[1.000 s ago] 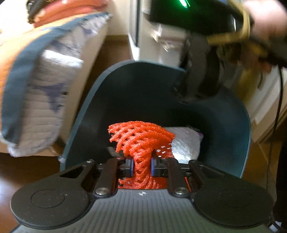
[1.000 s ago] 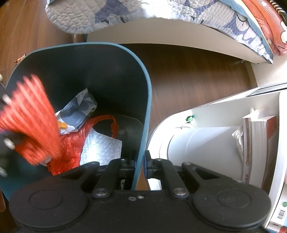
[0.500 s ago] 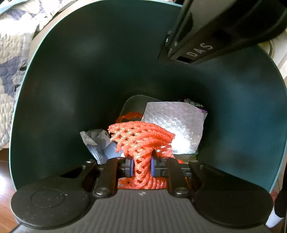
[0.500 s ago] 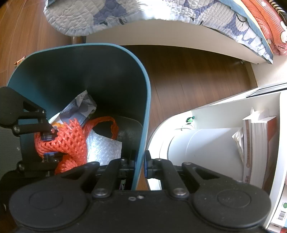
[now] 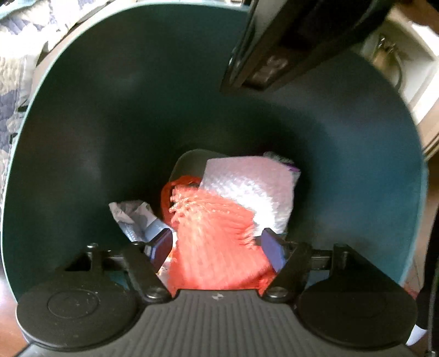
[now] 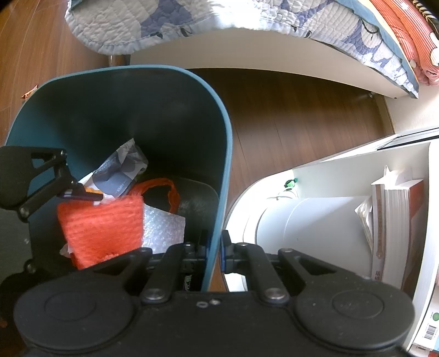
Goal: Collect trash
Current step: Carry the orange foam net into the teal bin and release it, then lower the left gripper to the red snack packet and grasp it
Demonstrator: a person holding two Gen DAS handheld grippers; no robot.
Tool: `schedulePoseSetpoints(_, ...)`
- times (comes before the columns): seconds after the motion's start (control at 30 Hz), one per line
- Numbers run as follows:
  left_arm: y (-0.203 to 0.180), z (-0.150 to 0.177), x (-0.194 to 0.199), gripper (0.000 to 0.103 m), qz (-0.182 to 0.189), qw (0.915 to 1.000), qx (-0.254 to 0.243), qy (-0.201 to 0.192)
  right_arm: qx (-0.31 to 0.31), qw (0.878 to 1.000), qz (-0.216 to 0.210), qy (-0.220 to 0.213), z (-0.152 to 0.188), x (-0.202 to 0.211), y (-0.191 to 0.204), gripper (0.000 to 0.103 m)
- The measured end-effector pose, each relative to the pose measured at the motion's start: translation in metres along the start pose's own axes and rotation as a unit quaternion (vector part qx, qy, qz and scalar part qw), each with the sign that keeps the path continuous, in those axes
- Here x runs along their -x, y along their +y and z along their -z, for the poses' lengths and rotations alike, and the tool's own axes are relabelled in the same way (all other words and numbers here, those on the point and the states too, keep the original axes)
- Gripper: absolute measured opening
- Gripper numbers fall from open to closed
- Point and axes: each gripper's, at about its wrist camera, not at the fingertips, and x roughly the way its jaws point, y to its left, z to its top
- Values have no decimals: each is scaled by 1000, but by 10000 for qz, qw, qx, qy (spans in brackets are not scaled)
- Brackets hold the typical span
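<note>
An orange foam net (image 5: 214, 233) sits blurred between the pads of my left gripper (image 5: 216, 244), whose jaws are opening; the pads stand apart from it. This happens inside a dark teal trash bin (image 5: 109, 109). In the right wrist view the net (image 6: 101, 225) hangs over the trash below one left finger (image 6: 79, 193). My right gripper (image 6: 215, 247) is shut on the bin's rim (image 6: 226, 142). In the bin lie a sheet of bubble wrap (image 5: 255, 186), a crumpled paper wrapper (image 6: 120, 175) and an orange plastic bag (image 6: 171, 192).
A bed with a quilt (image 6: 192, 22) stands behind the bin on the wood floor (image 6: 288, 123). A white shelf with books (image 6: 395, 219) is close on the right. A small scrap (image 6: 28, 93) lies on the floor to the left.
My left gripper sank into the bin with the net pinched, then its jaws spread and the net came loose. The right gripper kept its hold on the rim.
</note>
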Motion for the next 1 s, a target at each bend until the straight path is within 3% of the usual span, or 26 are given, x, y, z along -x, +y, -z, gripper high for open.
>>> schedulePoseSetpoints(0.17,2,2,21,78,243,9994,36,-249,-7,10000,-12,1,0,0,-1,7)
schedulePoseSetpoints(0.73,18,25,96,79,-151,9924,246,-1199,14,9999,-98,-17,-3,2,-3,9)
schedulePoseSetpoints(0.9,57,49,129,80,-459,9811,1032,-1571,8,9999,-121,-9,-3,3,-5,9)
schedulePoseSetpoints(1.0,87,69,142,80,-1131,9667,1504,-1733,-5,9999,-124,-10,-4,3,-5,10)
